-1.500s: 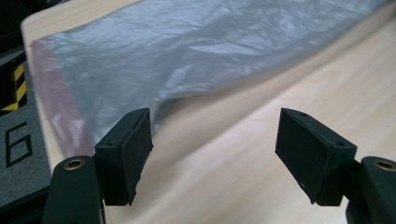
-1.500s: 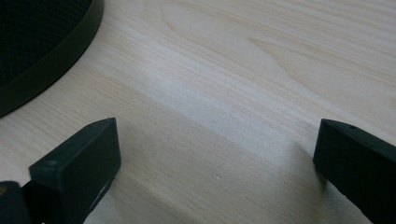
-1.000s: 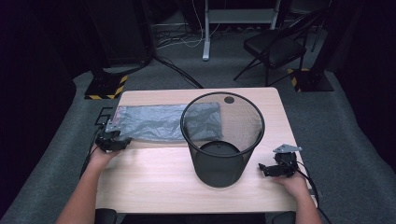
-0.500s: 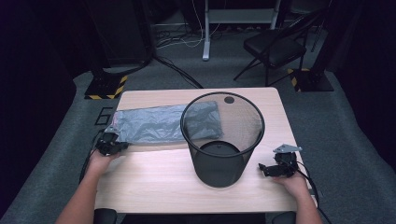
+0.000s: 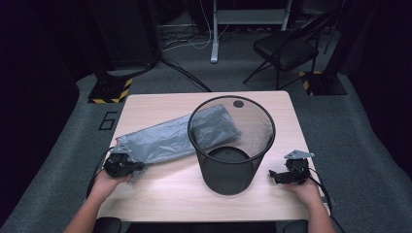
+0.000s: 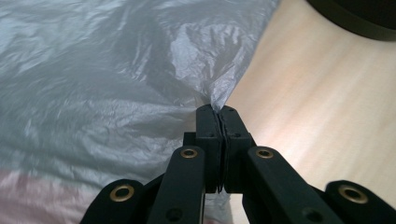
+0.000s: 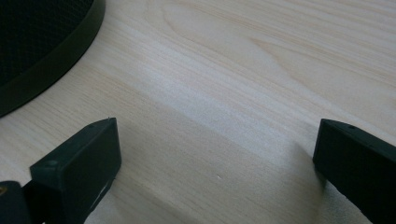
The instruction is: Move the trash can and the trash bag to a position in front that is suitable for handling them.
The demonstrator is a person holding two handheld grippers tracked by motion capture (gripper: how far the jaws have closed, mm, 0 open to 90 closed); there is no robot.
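A crumpled grey plastic bag (image 5: pixel 170 138) (image 6: pixel 116 70) lies slantwise on the wooden table (image 5: pixel 160 194), its far end behind the black mesh waste bin (image 5: pixel 228 170). My left gripper (image 5: pixel 138 166) (image 6: pixel 218 111) is at the table's near left, shut on the bag's near corner, which bunches up between the pads. The bin stands upright in the middle of the table; its base rim (image 7: pixel 46 51) shows in the right gripper view. My right gripper (image 5: pixel 272 174) (image 7: pixel 215 140) rests near the table's right edge beside the bin, jaws wide open over bare wood.
Beyond the table stand a black folding chair (image 5: pixel 286 48), a white desk leg (image 5: pixel 214 34) and two floor bases with yellow-black tape (image 5: pixel 109 90). Cables run across the grey carpet. A cable trails from each gripper off the table's sides.
My left gripper closed on the bag's corner and pulled back toward the person, dragging that end so the bag now lies diagonally. The right gripper stayed put.
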